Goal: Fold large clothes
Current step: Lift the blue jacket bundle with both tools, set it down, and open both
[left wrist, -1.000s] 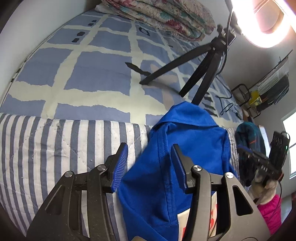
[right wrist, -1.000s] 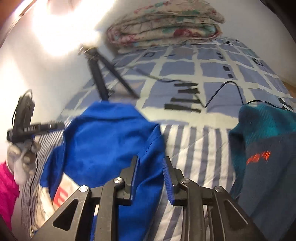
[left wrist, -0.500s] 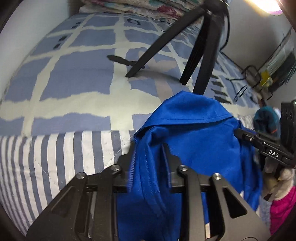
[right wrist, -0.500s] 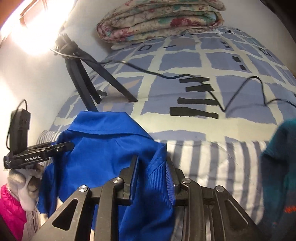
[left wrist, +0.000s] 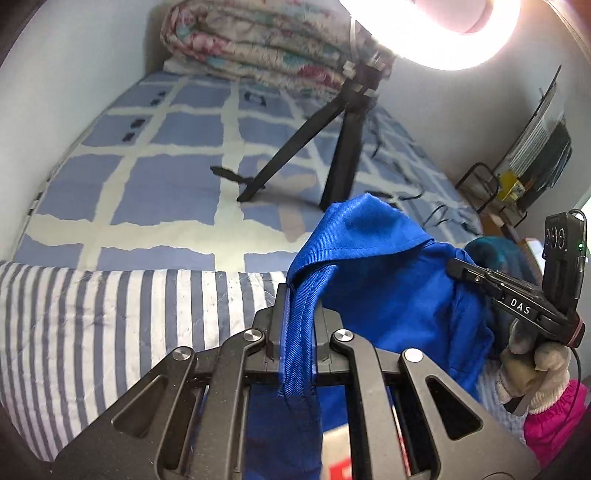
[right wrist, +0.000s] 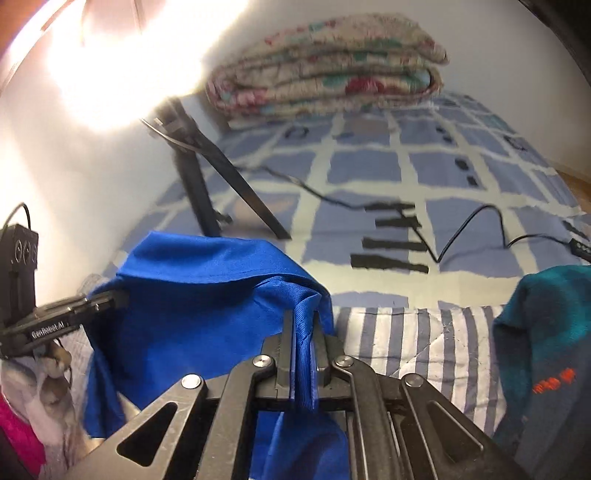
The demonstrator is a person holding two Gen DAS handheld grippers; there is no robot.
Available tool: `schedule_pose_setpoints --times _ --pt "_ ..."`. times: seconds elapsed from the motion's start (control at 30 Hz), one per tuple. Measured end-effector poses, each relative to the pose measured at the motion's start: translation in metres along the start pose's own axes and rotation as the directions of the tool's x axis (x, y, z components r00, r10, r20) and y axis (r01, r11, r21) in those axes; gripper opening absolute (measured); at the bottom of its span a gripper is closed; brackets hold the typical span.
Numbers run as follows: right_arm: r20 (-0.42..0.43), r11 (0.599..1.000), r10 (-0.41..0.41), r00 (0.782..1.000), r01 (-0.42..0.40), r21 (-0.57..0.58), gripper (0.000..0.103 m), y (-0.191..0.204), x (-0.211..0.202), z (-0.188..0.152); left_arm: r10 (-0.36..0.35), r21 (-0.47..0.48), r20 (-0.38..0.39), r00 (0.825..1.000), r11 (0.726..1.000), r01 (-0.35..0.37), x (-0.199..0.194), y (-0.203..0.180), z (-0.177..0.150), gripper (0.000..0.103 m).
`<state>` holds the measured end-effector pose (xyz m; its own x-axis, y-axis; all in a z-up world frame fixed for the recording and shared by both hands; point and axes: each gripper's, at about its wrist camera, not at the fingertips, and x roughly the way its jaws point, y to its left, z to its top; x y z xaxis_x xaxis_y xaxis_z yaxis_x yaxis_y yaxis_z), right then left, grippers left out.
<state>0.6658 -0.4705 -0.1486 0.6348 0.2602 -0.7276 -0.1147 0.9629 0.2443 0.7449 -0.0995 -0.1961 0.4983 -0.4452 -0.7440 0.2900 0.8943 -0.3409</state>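
Both the left tool [left wrist: 297,332] and right tool [right wrist: 303,354] are clenched on narrow seams of a blue garment [left wrist: 388,280]; lifting could make the thin grips slip, or the cloth could snag the tripod [left wrist: 332,147] behind.

Bright ring-lamp glare, fisheye bend at the edges

The round white ring lamp [left wrist: 439,33] blows out both views' upper corners; the far folded floral quilt [right wrist: 325,70] looks soft.

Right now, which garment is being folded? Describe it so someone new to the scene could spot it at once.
Start at the bed with the blue checked sheet; at its near edge lies a grey-and-white striped quilt. Over that quilt, lifted, hangs the bright blue garment, pinched by the left hand-held gripper and the right hand-held gripper. Unlike the dark teal garment beside it, it is plain royal blue.
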Motion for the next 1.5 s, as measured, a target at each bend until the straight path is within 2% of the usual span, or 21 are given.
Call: schedule_pose_setpoints --times 0.23,0.5,0.67,0.9,1.13,1.37,1.43,1.5 --pt "0.076 1.000 0.015 0.997 -0.013 -0.027 0.002 0.029 -0.072 -0.003 -0.015 0.008 0.074 0.997 1.000 0.014 -0.071 -0.020 -0.012 0.005" --pt "0.114 0.996 0.052 0.992 -0.044 -0.073 0.001 0.050 -0.180 -0.035 -0.041 0.045 0.122 0.992 0.998 0.036 -0.178 -0.062 -0.058 0.005" --pt "0.123 0.995 0.068 0.990 -0.057 -0.086 0.001 0.051 -0.245 -0.073 -0.052 0.070 0.129 0.990 0.997 0.043 -0.230 -0.087 -0.095 0.005" --pt "0.094 0.988 0.105 0.990 -0.094 -0.119 0.001 0.062 -0.302 -0.150 -0.072 0.082 0.125 0.990 0.995 0.062 -0.285 -0.108 -0.175 0.005" --pt "0.036 0.990 0.083 0.996 -0.078 -0.121 0.001 0.066 -0.318 -0.240 -0.110 0.043 0.086 0.990 0.993 0.107 -0.297 -0.109 -0.261 0.005" --pt "-0.036 0.993 0.075 0.997 -0.078 -0.086 0.001 0.062 -0.303 -0.332 -0.073 0.027 0.030 0.997 0.997 0.072 -0.284 -0.095 -0.345 0.005" --pt "-0.052 0.994 0.068 0.996 -0.072 -0.080 0.001 0.061 -0.297 -0.352 -0.059 0.022 0.021 0.998 0.998 0.059 -0.279 -0.089 -0.365 0.005" --pt "-0.074 0.995 0.060 0.995 -0.065 -0.072 0.001 0.060 -0.290 -0.365 -0.051 0.013 -0.020 0.998 0.999 0.052 -0.270 -0.083 -0.378 0.005"
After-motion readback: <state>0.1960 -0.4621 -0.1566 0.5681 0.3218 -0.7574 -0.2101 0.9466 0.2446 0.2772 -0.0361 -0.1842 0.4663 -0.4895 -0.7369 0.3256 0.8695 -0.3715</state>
